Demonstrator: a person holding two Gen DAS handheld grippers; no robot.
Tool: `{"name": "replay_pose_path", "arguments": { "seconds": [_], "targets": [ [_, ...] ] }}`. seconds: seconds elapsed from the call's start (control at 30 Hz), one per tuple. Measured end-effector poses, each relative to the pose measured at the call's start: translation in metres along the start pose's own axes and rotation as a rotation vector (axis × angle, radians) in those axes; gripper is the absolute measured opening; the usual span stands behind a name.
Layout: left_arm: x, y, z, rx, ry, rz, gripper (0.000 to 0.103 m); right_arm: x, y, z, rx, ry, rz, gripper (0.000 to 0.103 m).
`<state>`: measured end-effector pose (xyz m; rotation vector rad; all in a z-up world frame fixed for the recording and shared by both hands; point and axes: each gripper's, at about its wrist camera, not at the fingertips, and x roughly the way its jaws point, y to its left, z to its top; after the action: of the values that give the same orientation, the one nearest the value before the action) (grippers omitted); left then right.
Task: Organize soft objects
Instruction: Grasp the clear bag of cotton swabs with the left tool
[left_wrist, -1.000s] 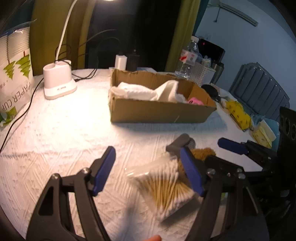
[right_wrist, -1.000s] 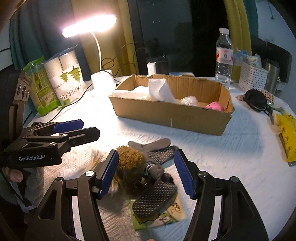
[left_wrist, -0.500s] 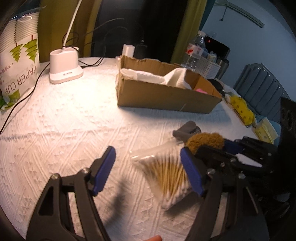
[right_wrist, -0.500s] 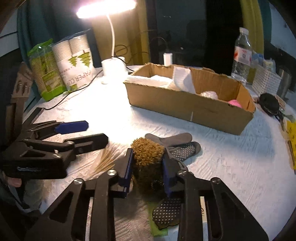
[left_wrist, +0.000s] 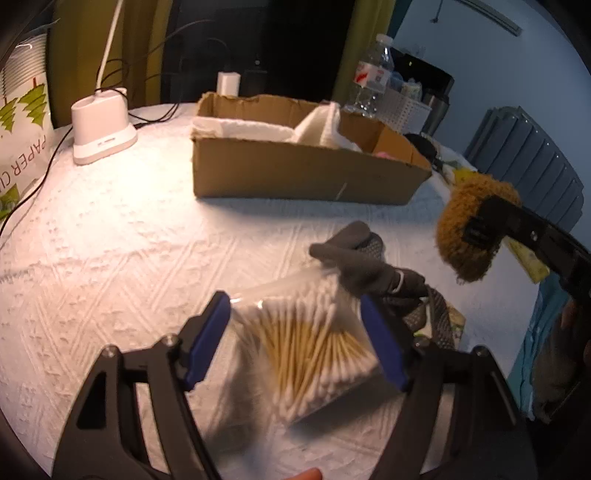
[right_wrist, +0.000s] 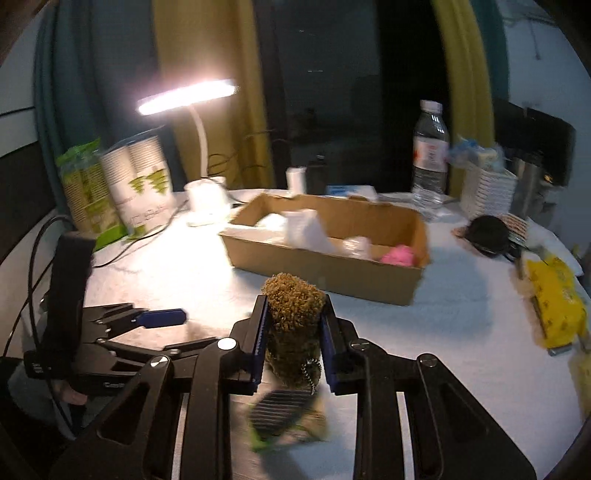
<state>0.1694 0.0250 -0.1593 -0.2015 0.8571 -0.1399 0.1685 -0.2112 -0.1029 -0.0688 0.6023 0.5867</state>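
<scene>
Right hand-held gripper (right_wrist: 293, 341) clenches brown plush toy (right_wrist: 293, 325), long axis upright; left hand-held gripper (left_wrist: 295, 345) released over cotton swab bag (left_wrist: 306, 343), seen only in left view.

Item count, table contents

One cardboard box (left_wrist: 306, 177), one swab bag (left_wrist: 306, 343), one brown plush (right_wrist: 293, 332), one water bottle (right_wrist: 430, 155), one lamp (right_wrist: 201, 155), two grippers.

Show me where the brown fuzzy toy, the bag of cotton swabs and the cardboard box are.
brown fuzzy toy (right_wrist: 293, 317): right wrist view, on its fuzzy top between the claw fingers.
bag of cotton swabs (left_wrist: 310, 343): left wrist view, on the wooden sticks at mid-bag.
cardboard box (left_wrist: 295, 177): left wrist view, on its near wall.
</scene>
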Motion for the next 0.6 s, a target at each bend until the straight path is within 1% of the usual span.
{"name": "replay_pose_path", "arguments": {
  "seconds": [0.17,0.3,0.33,0.4,0.6],
  "targets": [
    [0.008,-0.005,0.002,0.005,0.019,0.032,0.077,0.0,-0.035,-0.015,0.063,0.033,-0.047,0.027],
    [0.018,-0.005,0.001,0.016,0.054,0.098,0.08,0.01,-0.06,-0.03,0.095,0.088,-0.08,0.028],
    [0.022,-0.003,0.0,0.009,0.067,0.114,0.08,0.012,-0.064,-0.033,0.102,0.099,-0.081,0.028],
    [0.024,-0.002,-0.001,0.013,0.062,0.122,0.08,0.019,-0.072,-0.039,0.119,0.121,-0.08,0.028],
    [0.027,-0.007,-0.002,0.039,0.067,0.148,0.08,0.033,-0.074,-0.039,0.132,0.118,-0.055,0.03]
  ]
}}
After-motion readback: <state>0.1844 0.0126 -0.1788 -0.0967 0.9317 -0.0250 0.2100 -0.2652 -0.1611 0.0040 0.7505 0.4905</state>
